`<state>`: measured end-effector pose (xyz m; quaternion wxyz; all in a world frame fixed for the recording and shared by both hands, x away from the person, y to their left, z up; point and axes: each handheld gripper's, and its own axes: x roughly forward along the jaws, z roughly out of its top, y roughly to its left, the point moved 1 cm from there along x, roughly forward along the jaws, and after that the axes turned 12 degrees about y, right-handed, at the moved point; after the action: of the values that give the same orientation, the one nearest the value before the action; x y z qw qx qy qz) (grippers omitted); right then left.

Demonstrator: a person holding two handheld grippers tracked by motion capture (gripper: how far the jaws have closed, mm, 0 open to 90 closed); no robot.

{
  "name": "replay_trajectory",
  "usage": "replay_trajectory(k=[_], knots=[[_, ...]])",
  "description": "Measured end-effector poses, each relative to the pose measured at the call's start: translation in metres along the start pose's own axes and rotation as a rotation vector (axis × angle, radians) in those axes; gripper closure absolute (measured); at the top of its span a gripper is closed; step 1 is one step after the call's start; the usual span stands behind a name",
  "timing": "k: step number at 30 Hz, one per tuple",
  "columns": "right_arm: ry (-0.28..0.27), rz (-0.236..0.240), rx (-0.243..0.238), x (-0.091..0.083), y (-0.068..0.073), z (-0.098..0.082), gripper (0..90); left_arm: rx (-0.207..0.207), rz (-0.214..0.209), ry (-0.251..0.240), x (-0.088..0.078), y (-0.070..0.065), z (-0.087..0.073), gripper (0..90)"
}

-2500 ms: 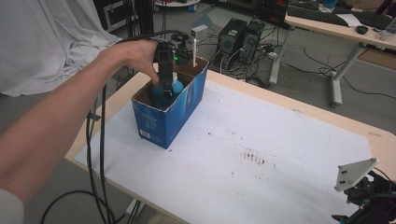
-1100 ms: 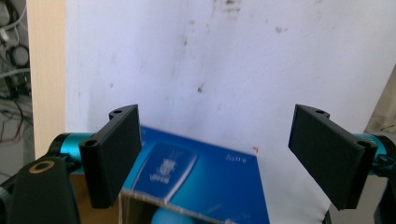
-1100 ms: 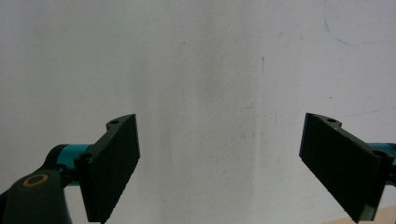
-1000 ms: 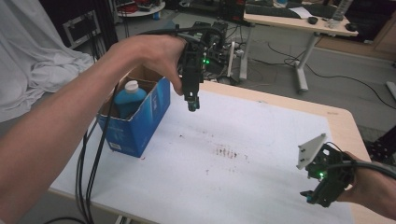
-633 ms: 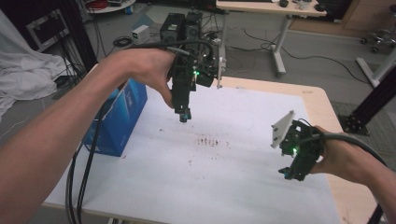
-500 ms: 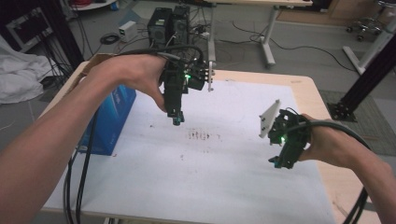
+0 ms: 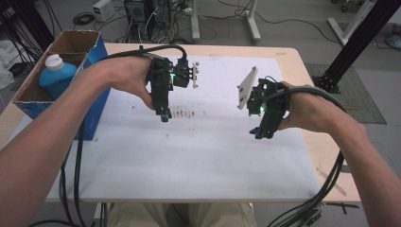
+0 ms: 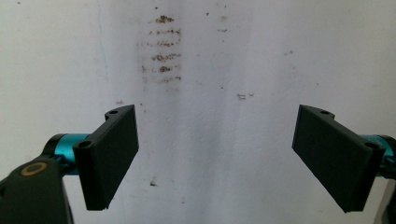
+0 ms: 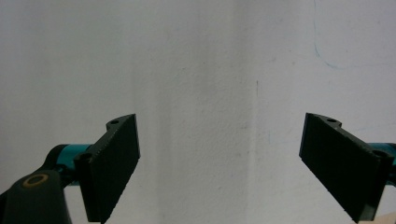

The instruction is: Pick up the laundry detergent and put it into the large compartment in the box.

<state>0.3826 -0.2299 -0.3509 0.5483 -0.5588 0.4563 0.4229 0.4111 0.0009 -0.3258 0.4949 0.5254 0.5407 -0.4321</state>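
My left gripper hangs over the middle of the white table top, jaws pointing down, open and empty. A patch of brown smudges lies on the white surface just beyond its jaws. My right gripper hovers to the right over bare white surface, also open with nothing between its jaws. At the table's left edge stands a blue cardboard box, open at the top, with a blue bottle with a white cap inside it.
The wooden table edge shows along the right side. Black cables trail from both grippers off the front. Beyond the table are desk legs, computer gear and a black post on the floor.
The view has swung round so the box now sits at far left. My left gripper left the box and came over the table's middle. My right gripper rose in from the right.
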Motion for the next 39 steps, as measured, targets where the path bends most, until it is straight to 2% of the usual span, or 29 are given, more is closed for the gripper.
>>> replay_trajectory(k=[8,10,20,30,39], knots=[[0.002,0.001,-0.004,0.001,0.000,0.004,11.4,-0.004,-0.013,0.015,0.007,0.001,0.001,14.6],[0.003,0.002,-0.009,0.002,0.000,0.004,11.4,-0.019,-0.019,0.008,0.009,0.001,0.001,14.6],[0.006,0.003,-0.012,0.004,-0.002,0.005,11.4,-0.014,-0.022,0.007,0.012,0.003,0.000,14.6],[0.008,0.005,-0.020,0.005,-0.002,0.007,11.4,-0.003,-0.030,0.016,0.013,0.000,0.002,14.6],[0.008,0.001,-0.022,0.003,0.001,0.009,11.4,-0.013,-0.035,-0.005,0.012,-0.004,-0.001,14.6]])
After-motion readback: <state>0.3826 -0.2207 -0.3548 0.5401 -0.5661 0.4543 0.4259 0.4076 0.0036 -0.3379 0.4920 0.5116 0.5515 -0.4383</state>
